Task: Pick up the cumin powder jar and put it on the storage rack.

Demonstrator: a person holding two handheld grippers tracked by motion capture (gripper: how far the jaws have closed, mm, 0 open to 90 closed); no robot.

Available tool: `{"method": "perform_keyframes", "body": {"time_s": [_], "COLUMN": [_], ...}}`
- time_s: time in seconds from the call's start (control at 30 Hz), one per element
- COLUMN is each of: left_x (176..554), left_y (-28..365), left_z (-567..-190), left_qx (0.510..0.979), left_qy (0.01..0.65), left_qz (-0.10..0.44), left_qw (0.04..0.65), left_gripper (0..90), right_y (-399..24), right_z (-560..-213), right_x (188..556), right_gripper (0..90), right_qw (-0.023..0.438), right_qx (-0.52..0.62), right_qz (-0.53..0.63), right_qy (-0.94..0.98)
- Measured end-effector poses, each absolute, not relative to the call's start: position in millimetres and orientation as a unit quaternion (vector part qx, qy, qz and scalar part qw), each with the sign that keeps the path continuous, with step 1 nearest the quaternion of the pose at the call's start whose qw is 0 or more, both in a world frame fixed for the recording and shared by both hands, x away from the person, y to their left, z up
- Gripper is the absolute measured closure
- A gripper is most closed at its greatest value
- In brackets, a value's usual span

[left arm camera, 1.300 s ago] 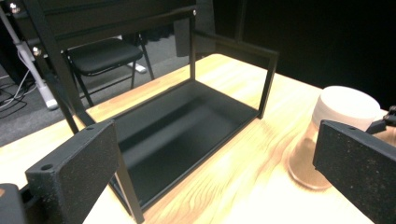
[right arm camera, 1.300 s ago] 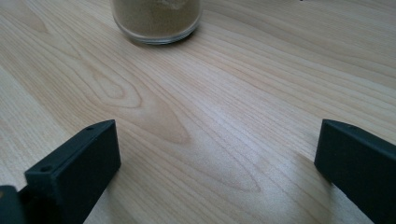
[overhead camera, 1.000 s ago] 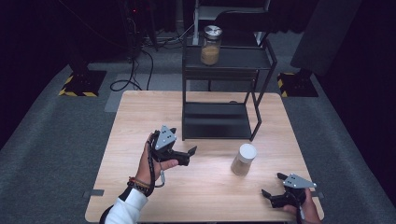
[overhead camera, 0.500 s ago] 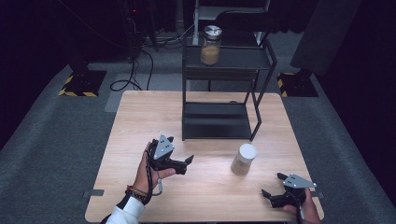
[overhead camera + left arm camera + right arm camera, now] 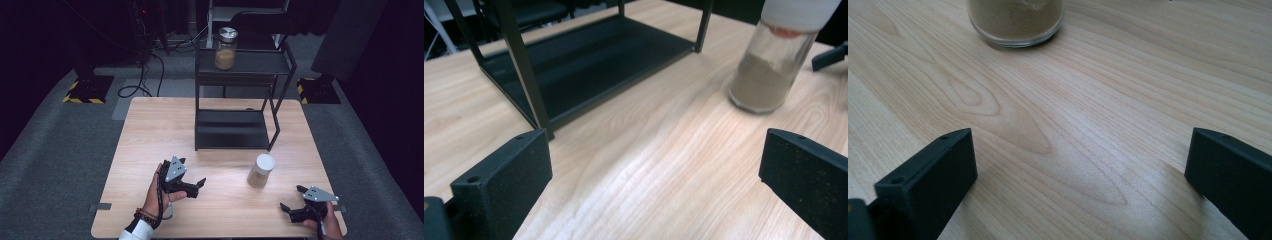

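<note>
L gripper (image 5: 651, 175) jaws wide apart, low over wood table (image 5: 649, 165). Jar (image 5: 776, 60) w/ white lid, brown powder, upright ahead at right. Black rack (image 5: 584, 60) ahead at left.

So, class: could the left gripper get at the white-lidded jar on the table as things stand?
Probably yes. The left gripper is open and points toward the white-lidded jar, with bare table between them; the black shelf rack stands off to the side.

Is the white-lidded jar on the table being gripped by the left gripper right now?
No, the white-lidded jar stands free on the table, apart from the open left gripper.
</note>
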State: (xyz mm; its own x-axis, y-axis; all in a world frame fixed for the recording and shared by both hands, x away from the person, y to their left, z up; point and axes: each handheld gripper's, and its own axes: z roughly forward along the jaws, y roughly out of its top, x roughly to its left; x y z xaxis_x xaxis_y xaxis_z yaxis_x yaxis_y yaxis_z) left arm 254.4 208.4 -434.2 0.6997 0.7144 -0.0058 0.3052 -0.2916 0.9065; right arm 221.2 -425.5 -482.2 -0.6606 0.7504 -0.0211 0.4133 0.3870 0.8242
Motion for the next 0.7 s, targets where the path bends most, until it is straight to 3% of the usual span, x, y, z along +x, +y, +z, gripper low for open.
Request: {"method": "perform_keyframes", "body": {"time_s": [0.7], "left_x": [247.7], "left_y": [209.8], "left_z": [-461.3], "left_qx": [0.786], "left_qy": [0.339], "left_qz": [0.183], "left_qw": [0.484], "left_gripper": [0.4], "right_y": [-425.4], "right_z": [-482.2], "right_x": [220.9], "right_gripper": [0.0], "right_qw": [0.201], "right_qx": [0.36], "right_qz": [0.421], "right_qy": [0.808]}}
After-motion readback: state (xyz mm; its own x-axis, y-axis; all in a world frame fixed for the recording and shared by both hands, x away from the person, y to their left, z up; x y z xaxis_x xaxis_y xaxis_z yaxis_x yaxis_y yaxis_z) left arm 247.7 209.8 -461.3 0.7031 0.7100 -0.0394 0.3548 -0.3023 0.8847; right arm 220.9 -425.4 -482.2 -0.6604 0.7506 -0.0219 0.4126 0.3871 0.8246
